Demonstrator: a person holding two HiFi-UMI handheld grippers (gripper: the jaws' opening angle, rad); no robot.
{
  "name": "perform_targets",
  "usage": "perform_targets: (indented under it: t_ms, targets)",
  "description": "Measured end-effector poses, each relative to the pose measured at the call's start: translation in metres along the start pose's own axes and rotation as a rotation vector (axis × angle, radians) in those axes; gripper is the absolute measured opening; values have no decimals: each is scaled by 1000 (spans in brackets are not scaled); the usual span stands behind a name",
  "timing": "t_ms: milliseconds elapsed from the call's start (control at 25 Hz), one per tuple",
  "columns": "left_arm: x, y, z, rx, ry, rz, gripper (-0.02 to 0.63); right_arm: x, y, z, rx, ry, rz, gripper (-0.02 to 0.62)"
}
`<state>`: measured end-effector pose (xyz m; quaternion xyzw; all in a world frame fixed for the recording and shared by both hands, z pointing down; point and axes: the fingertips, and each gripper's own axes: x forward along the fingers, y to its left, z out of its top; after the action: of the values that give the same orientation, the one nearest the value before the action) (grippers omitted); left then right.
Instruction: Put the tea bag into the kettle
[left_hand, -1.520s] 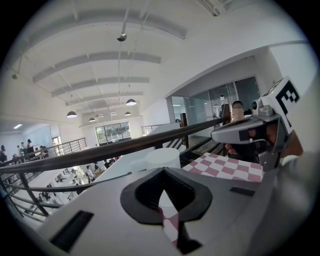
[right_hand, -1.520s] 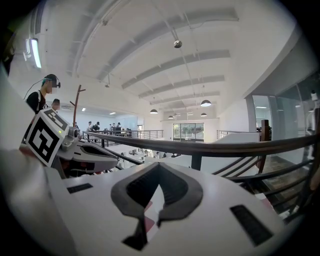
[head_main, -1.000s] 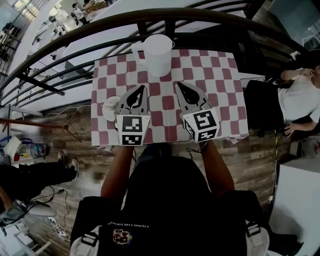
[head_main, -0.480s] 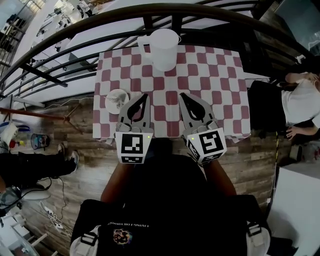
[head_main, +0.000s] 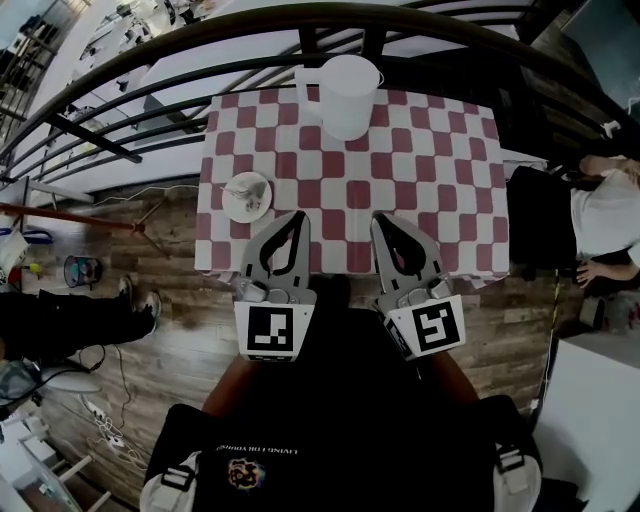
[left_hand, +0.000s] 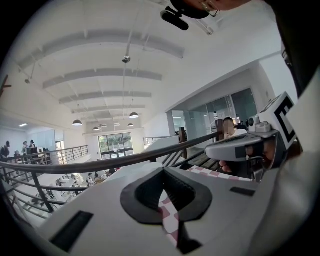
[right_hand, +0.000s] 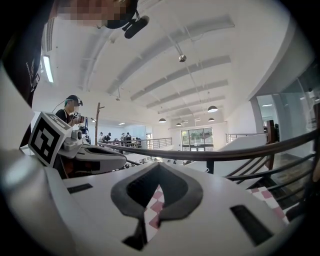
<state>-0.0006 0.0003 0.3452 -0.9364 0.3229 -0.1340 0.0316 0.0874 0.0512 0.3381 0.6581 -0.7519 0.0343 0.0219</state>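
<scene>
A white kettle (head_main: 346, 94) stands at the far edge of the red-and-white checked table (head_main: 440, 170). On a small white plate (head_main: 246, 196) at the table's near left lies the tea bag (head_main: 243, 192). My left gripper (head_main: 300, 215) hangs over the table's near edge, just right of and nearer than the plate, shut and empty. My right gripper (head_main: 380, 218) is level with it, also shut with nothing in it. Both gripper views point up and outward: the left gripper (left_hand: 161, 170) and right gripper (right_hand: 159, 165) show tips together, with only a sliver of checked cloth seen through them.
A black railing (head_main: 150, 95) curves just beyond the table's far side. A person in white (head_main: 605, 215) sits to the right by a dark chair (head_main: 535, 220). Someone's legs (head_main: 70, 320) are on the wooden floor (head_main: 170, 330) at left.
Both grippers have drawn back toward me, from over the table's middle to its near edge. The plate, earlier beside the left gripper, now lies ahead and left of it.
</scene>
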Motion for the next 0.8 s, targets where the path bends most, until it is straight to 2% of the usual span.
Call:
perform_targets:
  t_ms: [320,800]
  targets:
    - [-19,0,0,5,-5,-27,6,-7,13,-6,20,28,-18,14]
    - [-24,-4,-1,3,3,-49,6,-15,17,3,6,7,-32,14]
